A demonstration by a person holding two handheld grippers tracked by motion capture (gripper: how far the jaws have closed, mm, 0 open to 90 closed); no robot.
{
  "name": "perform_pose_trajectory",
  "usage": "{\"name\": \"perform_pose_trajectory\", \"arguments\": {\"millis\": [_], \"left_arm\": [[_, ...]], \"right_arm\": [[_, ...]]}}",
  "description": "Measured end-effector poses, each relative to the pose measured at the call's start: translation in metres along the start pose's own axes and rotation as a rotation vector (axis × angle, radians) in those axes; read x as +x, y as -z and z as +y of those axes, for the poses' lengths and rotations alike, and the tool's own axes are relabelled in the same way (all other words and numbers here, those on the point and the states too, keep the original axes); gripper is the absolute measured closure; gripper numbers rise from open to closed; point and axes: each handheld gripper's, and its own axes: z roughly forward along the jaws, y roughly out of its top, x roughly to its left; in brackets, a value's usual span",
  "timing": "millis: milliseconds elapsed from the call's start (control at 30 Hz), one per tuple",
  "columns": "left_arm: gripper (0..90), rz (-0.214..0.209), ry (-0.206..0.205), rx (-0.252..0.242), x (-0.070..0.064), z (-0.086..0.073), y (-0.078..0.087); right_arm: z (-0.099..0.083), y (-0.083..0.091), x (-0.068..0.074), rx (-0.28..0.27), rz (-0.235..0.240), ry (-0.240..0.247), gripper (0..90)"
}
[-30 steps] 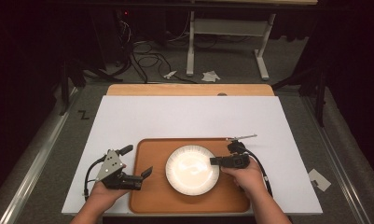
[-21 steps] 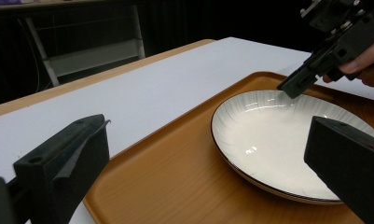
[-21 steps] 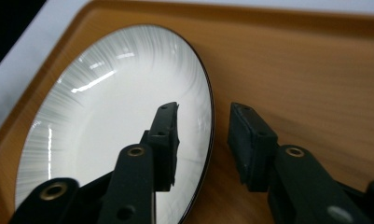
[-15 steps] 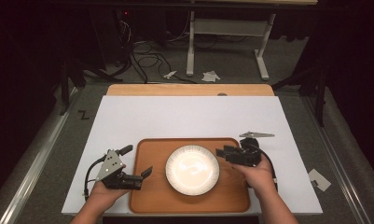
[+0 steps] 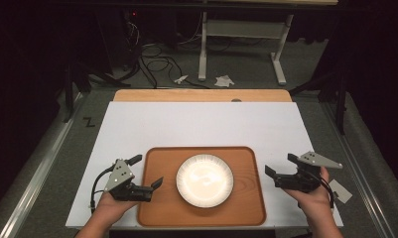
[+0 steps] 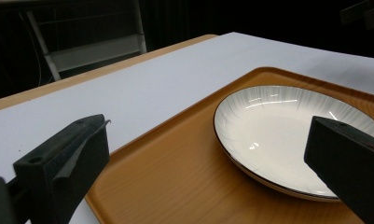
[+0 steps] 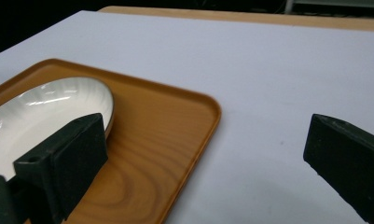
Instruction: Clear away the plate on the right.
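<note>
Our left gripper hangs with its 2 jaws spread wide at the tray's left edge, and our right gripper is spread just as wide over the white table, just right of the tray. Between them we see the wooden tray carrying 1 white plate at its middle.

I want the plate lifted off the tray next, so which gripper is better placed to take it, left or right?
Probably the left. The left gripper is open at the tray's left edge, jaws aimed at the plate. The right gripper, also open, sits on the white table off the tray.
</note>
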Motion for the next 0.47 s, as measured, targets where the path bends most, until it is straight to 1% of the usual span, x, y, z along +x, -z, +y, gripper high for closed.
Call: {"name": "perform_pose_trajectory", "arguments": {"millis": [33,67,133,200,233,267,300,367,467], "left_arm": [[0.8,0.0,0.001,0.004,0.0,0.0,-0.002],[0.8,0.0,0.001,0.009,0.0,-0.001,-0.003],[0.8,0.0,0.0,0.014,0.0,-0.001,-0.005],[0.8,-0.002,-0.002,0.017,-0.001,-0.001,-0.005],[0.8,-0.002,-0.004,0.019,-0.001,-0.001,-0.005],[0.9,-0.003,-0.006,0.021,-0.001,-0.001,-0.005],[0.8,-0.003,-0.006,0.022,-0.001,-0.002,-0.005],[0.8,-0.004,-0.005,0.024,-0.002,-0.002,-0.005],[0.8,-0.01,-0.009,0.019,-0.003,-0.002,-0.004]], "right_arm": [[-0.001,0.001,0.0,0.006,0.011,0.002,0.0],[-0.001,0.0,0.001,0.003,0.012,0.011,0.0],[0.0,-0.002,0.004,-0.021,0.025,0.014,0.0],[0.0,-0.005,0.007,-0.026,0.033,0.027,0.0],[-0.001,-0.006,0.008,-0.017,0.024,0.03,0.0],[-0.001,-0.008,0.009,0.011,0.013,0.046,0.0],[-0.002,-0.009,0.009,0.021,0.009,0.055,0.0],[-0.003,-0.01,0.008,0.036,0.009,0.049,0.0],[-0.003,-0.011,0.007,0.029,0.01,0.031,0.0]]}}
